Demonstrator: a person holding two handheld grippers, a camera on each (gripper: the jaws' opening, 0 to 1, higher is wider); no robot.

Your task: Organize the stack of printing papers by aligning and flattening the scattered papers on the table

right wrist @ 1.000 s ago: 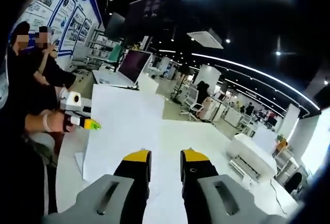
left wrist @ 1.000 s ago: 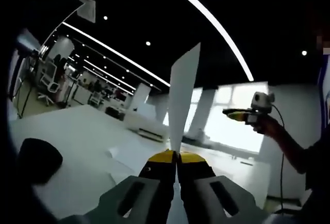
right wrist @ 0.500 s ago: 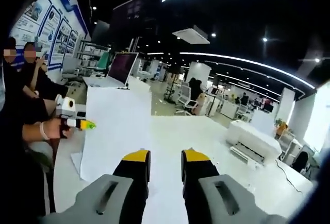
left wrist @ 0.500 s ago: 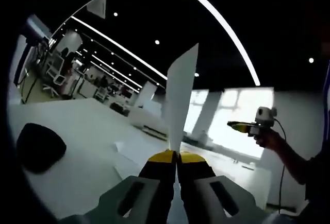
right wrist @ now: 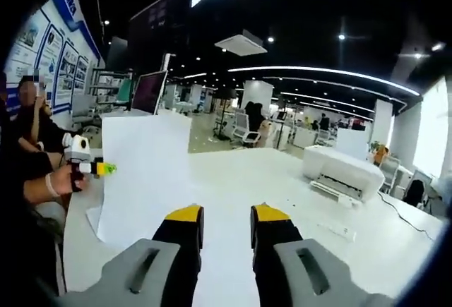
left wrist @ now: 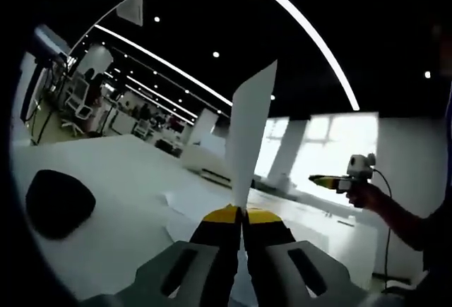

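Note:
My left gripper is shut on the bottom edge of a white sheet of paper, which stands upright and edge-on above the jaws. More loose papers lie flat on the white table just beyond. In the right gripper view the same sheet stands broadside at the left, and the left gripper holds it by its left edge. My right gripper is open, with only the table top between its jaws. It appears again off to the right in a hand, apart from the sheet.
A black rounded object lies on the table at the left. A white printer stands at the far right of the table. An open laptop sits at the back behind the sheet. A seated person is at the left edge.
Both views have swung a little with the hands. The sheet stays upright in the left gripper. The right gripper sits slightly lower in the left gripper view.

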